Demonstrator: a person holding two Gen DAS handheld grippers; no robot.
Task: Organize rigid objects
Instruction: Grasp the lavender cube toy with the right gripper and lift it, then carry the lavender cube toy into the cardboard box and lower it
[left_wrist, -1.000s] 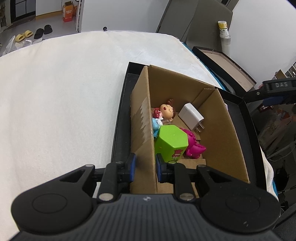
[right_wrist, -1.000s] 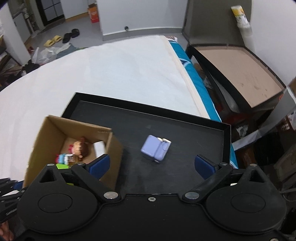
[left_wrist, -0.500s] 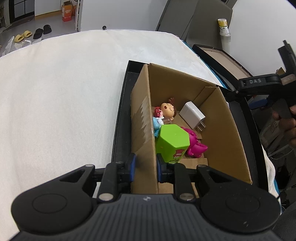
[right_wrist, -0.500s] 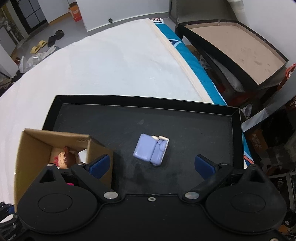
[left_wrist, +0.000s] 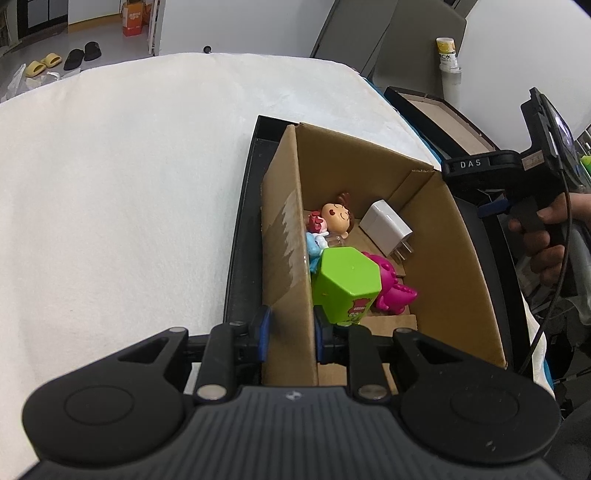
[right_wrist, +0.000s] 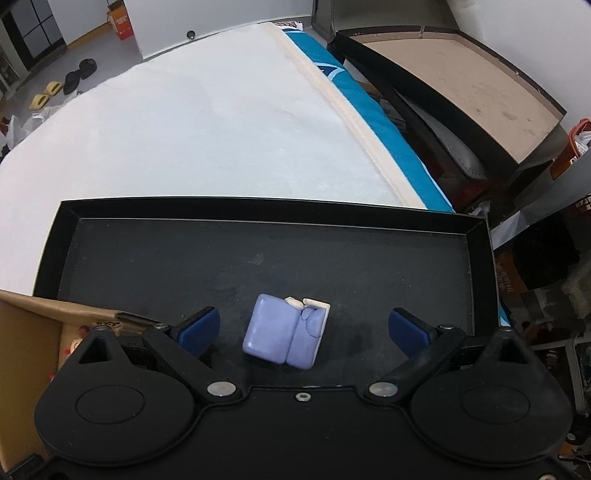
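Observation:
A cardboard box (left_wrist: 458, 266) stands in a black tray (left_wrist: 240, 236) on a white bed. My left gripper (left_wrist: 290, 326) is shut on the box's near left wall. Inside lie a green hexagonal block (left_wrist: 347, 280), a pink toy (left_wrist: 391, 291), a small doll (left_wrist: 336, 218) and a white charger (left_wrist: 386, 227). In the right wrist view a lilac toy sofa (right_wrist: 286, 336) rests on the tray floor (right_wrist: 258, 258). My right gripper (right_wrist: 303, 330) hangs open over it, one blue pad on each side, neither touching. A hand holds that gripper at the right edge of the left wrist view (left_wrist: 517, 184).
The box's corner (right_wrist: 55, 310) sits just left of my right gripper. The white bed cover (right_wrist: 203, 129) spreads beyond the tray, with a blue sheet edge (right_wrist: 369, 110) on the right. A large flat box (right_wrist: 461, 85) and clutter stand past the bed.
My right gripper has come down and forward over the lilac sofa, which now lies between its open fingers. In the left wrist view the right gripper has swung into sight; the left is still.

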